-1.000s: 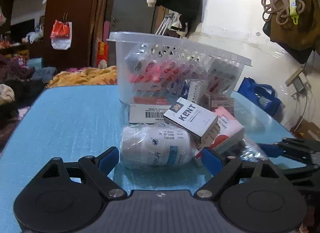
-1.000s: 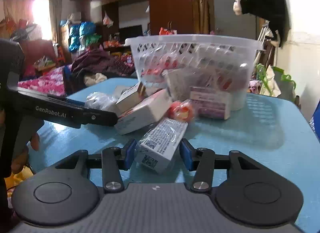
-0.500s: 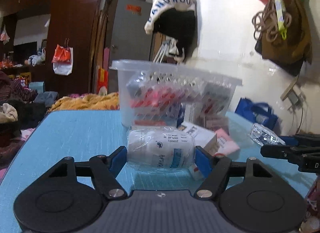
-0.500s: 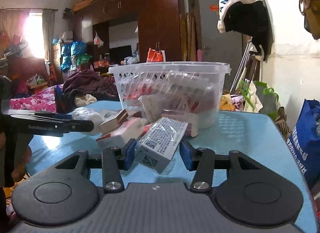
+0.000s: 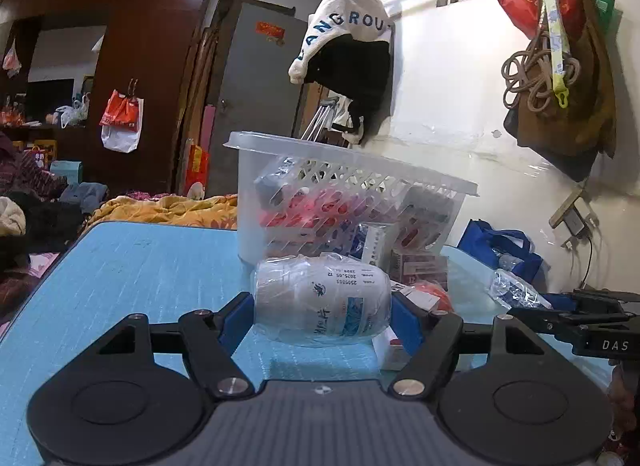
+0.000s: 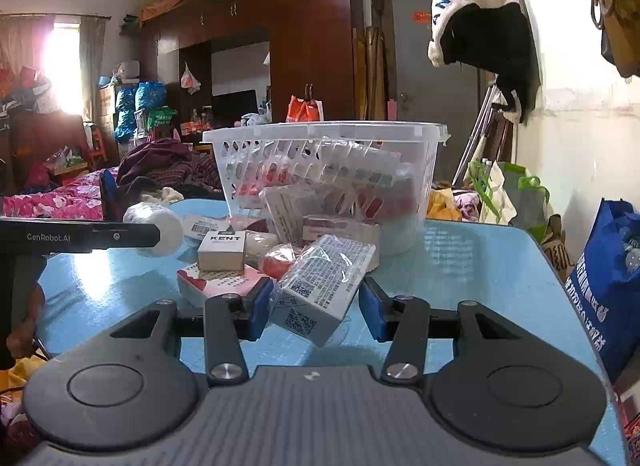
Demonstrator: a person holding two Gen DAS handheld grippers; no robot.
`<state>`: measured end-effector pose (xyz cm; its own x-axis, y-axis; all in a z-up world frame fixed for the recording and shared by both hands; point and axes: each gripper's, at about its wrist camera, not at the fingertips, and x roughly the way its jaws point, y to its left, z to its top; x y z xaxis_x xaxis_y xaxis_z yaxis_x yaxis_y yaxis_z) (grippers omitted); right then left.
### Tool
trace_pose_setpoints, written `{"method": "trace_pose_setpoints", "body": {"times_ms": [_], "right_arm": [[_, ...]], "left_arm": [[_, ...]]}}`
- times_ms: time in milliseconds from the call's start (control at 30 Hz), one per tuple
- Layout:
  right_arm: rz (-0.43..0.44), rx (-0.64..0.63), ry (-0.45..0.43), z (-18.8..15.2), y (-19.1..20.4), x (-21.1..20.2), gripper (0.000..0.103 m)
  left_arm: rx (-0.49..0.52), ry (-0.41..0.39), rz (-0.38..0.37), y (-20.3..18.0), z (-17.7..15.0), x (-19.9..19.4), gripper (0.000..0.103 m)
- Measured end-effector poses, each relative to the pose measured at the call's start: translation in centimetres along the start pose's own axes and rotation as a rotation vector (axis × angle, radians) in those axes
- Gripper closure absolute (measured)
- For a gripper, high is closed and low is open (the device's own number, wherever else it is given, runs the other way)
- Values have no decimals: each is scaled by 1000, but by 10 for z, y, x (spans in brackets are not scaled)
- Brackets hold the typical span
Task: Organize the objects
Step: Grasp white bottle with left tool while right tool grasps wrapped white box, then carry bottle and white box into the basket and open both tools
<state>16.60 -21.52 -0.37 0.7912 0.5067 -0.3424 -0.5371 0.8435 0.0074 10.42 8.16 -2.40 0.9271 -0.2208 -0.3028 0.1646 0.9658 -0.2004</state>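
A white bottle (image 5: 322,302) in clear wrap lies sideways between my left gripper's (image 5: 320,322) blue pads, which press on both its ends, just above the blue table (image 5: 140,266). My right gripper (image 6: 316,306) is shut on a plastic-wrapped white box (image 6: 324,286), tilted and held off the table. Behind both stands a clear plastic basket (image 6: 324,133) (image 5: 352,185) holding several packets. Each gripper shows in the other's view: the left gripper (image 6: 120,234) with the bottle (image 6: 160,229), the right gripper (image 5: 560,314) with the wrapped box (image 5: 512,290).
In front of the basket lie a KENT box (image 6: 222,252) on a pink and white box (image 6: 216,286), a red wrapped item (image 6: 280,262) and more packets. A blue bag (image 6: 608,286) stands right of the table. A wall with hanging clothes is behind.
My left jaws closed onto the bottle's ends and the gripper tipped upward with it. The right gripper rose a little with the wrapped box, its grip unchanged.
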Motion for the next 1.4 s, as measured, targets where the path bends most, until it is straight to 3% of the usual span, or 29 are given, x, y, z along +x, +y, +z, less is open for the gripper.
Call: {"method": "trace_pose_setpoints", "body": {"times_ms": [433, 533, 600, 767, 867, 967, 1067, 1233, 1267, 1300, 1333, 1367, 1400], "right_arm": [[4, 8, -19, -1, -5, -4, 52], [8, 9, -42, 5, -7, -7, 52], [17, -2, -57, 16, -8, -9, 52], [19, -41, -119, 68, -7, -6, 52], [-3, -71, -155, 104, -6, 8, 52], [-75, -109, -143, 134, -8, 35, 53], [-149, -130, -70, 155, -13, 70, 53], [-198, -202, 7, 159, -13, 100, 52], [-198, -217, 3, 158, -12, 101, 50], [-206, -235, -1, 156, -10, 102, 38], [-221, -247, -13, 155, -9, 102, 16], [-246, -258, -35, 152, -5, 100, 8], [-260, -263, -47, 151, -4, 97, 2]], "left_arm": [[23, -76, 10, -2, -1, -11, 27], [-8, -97, -26, 1, 3, -16, 27], [1, -113, -7, 0, 9, -19, 27], [-6, -150, -53, -7, 56, -12, 27], [9, -159, -40, -16, 96, 4, 27], [-6, -120, -40, -21, 134, 35, 27], [-12, -54, 2, -24, 155, 73, 27], [-29, 34, 47, -23, 159, 116, 27], [-20, 37, 55, -23, 159, 121, 27], [-9, 37, 68, -23, 158, 125, 26], [0, 40, 80, -22, 158, 128, 23], [4, 50, 84, -20, 157, 132, 14], [-3, 63, 85, -17, 156, 136, 12]]}}
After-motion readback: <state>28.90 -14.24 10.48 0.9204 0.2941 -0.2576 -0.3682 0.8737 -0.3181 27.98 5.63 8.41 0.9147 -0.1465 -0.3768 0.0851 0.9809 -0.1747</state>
